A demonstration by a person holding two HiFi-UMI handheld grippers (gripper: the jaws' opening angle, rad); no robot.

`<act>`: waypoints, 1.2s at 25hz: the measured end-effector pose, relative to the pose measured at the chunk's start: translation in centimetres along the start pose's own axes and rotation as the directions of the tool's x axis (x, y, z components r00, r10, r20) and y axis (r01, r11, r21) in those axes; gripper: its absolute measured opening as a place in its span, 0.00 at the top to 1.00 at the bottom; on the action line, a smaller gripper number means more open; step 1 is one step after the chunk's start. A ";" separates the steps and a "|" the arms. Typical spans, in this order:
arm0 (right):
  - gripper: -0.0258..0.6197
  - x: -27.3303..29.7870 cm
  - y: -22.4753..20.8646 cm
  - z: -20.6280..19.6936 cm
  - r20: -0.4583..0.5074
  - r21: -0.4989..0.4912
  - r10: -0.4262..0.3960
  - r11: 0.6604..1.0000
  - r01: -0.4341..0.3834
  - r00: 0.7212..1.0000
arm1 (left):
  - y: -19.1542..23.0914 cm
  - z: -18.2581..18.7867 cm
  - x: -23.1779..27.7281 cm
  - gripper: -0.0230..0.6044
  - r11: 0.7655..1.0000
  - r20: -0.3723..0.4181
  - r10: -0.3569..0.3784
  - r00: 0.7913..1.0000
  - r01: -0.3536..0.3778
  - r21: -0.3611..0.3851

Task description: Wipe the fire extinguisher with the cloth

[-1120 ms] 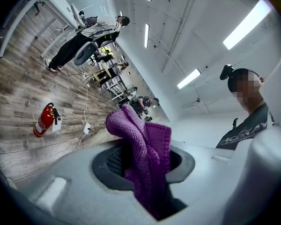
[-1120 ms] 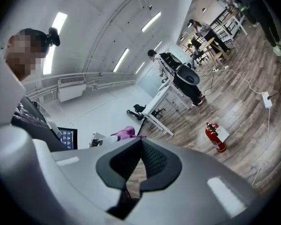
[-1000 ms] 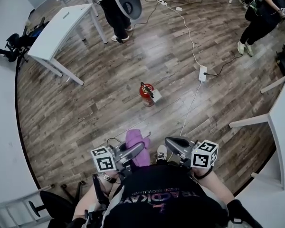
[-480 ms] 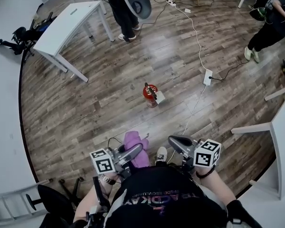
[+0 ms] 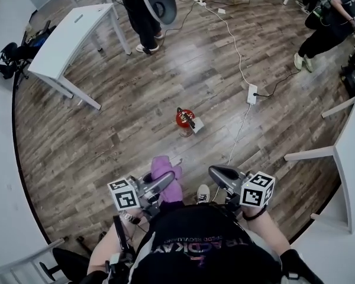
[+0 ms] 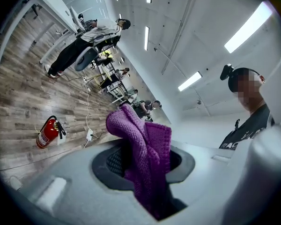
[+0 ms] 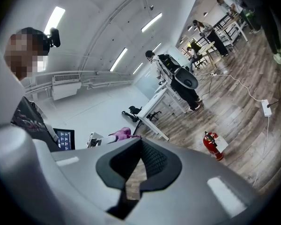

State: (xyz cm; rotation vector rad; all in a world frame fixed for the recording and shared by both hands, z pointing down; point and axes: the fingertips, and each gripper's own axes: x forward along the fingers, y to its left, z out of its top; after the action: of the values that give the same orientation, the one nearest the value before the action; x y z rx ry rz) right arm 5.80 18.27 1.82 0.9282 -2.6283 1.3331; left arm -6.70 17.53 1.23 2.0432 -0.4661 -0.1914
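Am wearing black T-shirt (image 5: 195, 241), pale lettering running across chest. Watch (image 5: 128, 219) sitting on left wrist, dark band (image 5: 252, 216) circling right. Left gripper (image 5: 165, 182) and right gripper (image 5: 216, 172) showing smooth grey shells, each carrying white marker cube (image 5: 123, 195) with black squares. White shoe (image 5: 202, 191) peeking below.

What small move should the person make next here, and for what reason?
Probably bring the left gripper forward and lower, toward the fire extinguisher. Its jaws clamp the purple cloth, but the extinguisher stands upright on the floor well ahead, not yet touched. The right gripper is shut and empty.
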 end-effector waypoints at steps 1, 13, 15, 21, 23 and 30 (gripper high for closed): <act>0.95 0.7 0.1 0.3 0.008 0.001 -0.012 1.000 0.012 1.000 | 0.5 0.6 -0.2 0.78 1.000 -0.011 -0.008 1.000 0.008 -0.002; 0.95 8.3 2.1 2.0 0.074 0.012 -0.111 0.994 0.111 0.991 | 5.6 8.6 -3.3 0.78 0.995 -0.078 -0.096 0.992 0.098 0.019; 0.95 8.6 2.1 1.8 0.075 0.015 -0.128 0.992 0.128 0.989 | 6.5 9.4 -3.6 0.78 0.995 -0.083 -0.095 0.992 0.098 0.022; 0.95 8.5 0.8 2.2 0.087 0.042 -0.168 0.985 0.165 0.982 | 8.1 11.0 -3.7 0.78 0.996 -0.089 -0.082 0.993 0.084 0.026; 0.95 8.4 0.4 2.8 0.093 0.048 -0.169 0.985 0.165 0.981 | 8.2 11.2 -3.4 0.78 0.996 -0.095 -0.078 0.992 0.082 0.033; 0.95 7.6 -2.3 4.7 0.058 0.017 -0.155 0.988 0.155 0.986 | 9.1 12.4 -1.8 0.77 0.998 -0.071 -0.045 0.996 0.048 0.044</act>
State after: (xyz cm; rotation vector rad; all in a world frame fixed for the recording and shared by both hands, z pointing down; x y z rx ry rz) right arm 1.82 10.00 2.82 1.1651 -2.5311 1.3055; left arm -14.62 4.33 2.82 2.0991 -0.3832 -0.1380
